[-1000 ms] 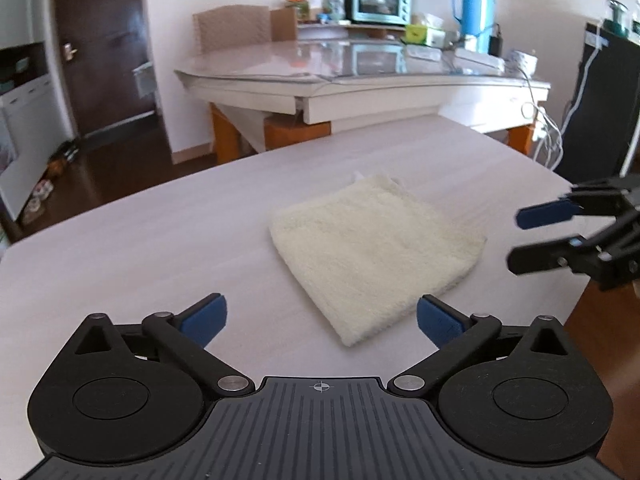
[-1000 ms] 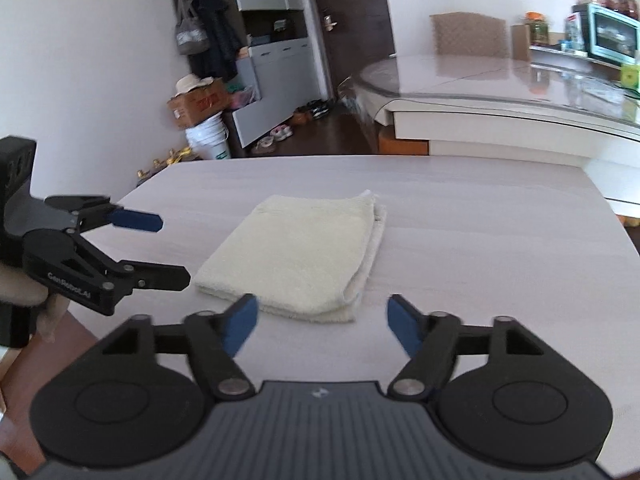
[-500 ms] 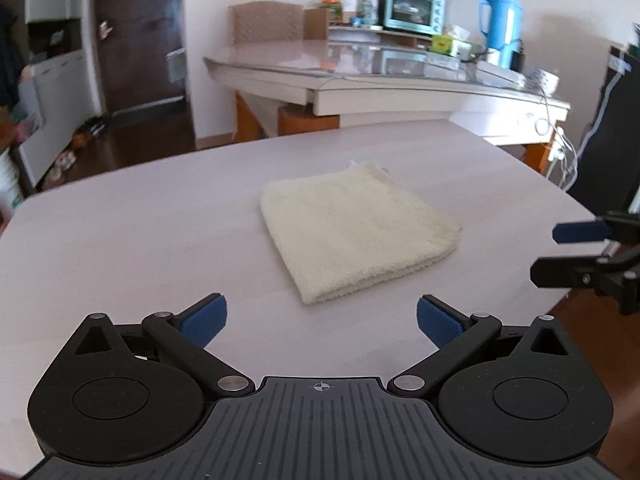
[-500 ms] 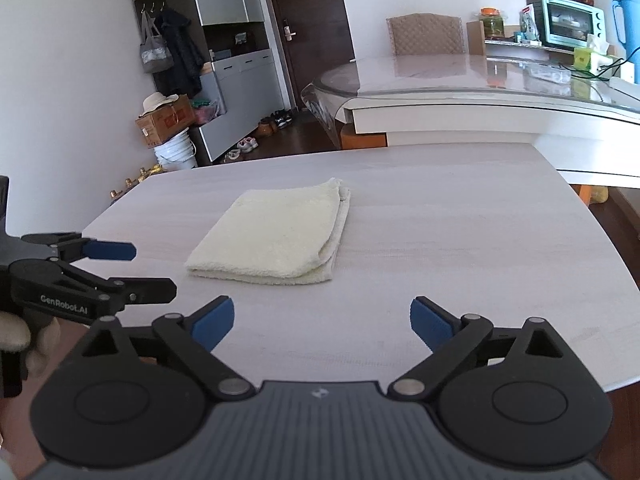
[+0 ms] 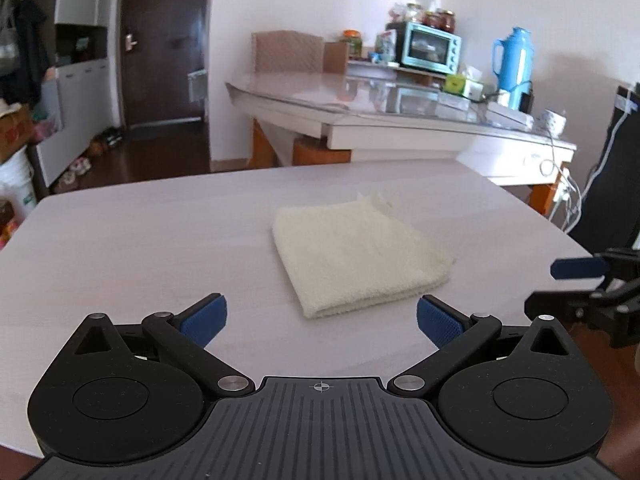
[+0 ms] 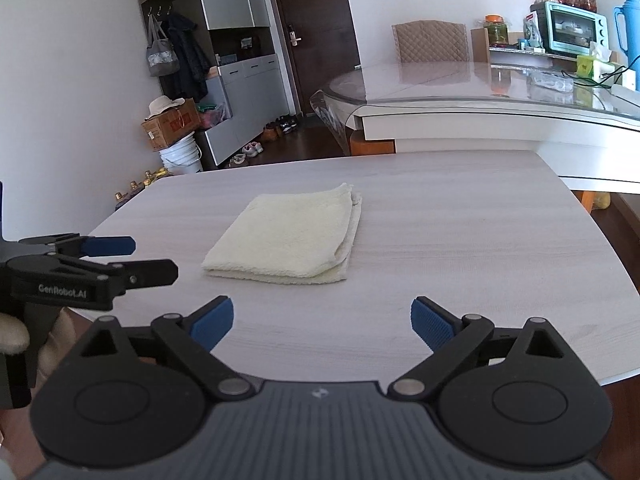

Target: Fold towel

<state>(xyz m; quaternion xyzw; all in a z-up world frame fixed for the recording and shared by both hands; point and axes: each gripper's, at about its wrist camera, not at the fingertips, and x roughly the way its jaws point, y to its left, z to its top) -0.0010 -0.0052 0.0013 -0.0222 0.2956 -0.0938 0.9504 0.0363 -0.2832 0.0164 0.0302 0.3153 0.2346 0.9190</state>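
Observation:
A cream towel (image 5: 358, 254) lies folded into a small square on the pale wooden table (image 5: 140, 240); it also shows in the right wrist view (image 6: 288, 236). My left gripper (image 5: 320, 316) is open and empty, held back near the table's front edge, short of the towel. My right gripper (image 6: 322, 318) is open and empty, also back from the towel. Each gripper shows in the other's view: the right one at the far right (image 5: 560, 286), the left one at the far left (image 6: 148, 258), both off the table's edges.
A glass-topped table (image 5: 400, 108) with a toaster oven (image 5: 430, 48) and a blue flask (image 5: 514, 62) stands behind. A chair (image 6: 430, 42), a dark door (image 6: 316, 36), cabinets, a white bucket (image 6: 182, 156) and shoes lie to the left.
Both grippers have drawn back and away from the towel, which now looks smaller and farther off. The towel has stayed folded in place.

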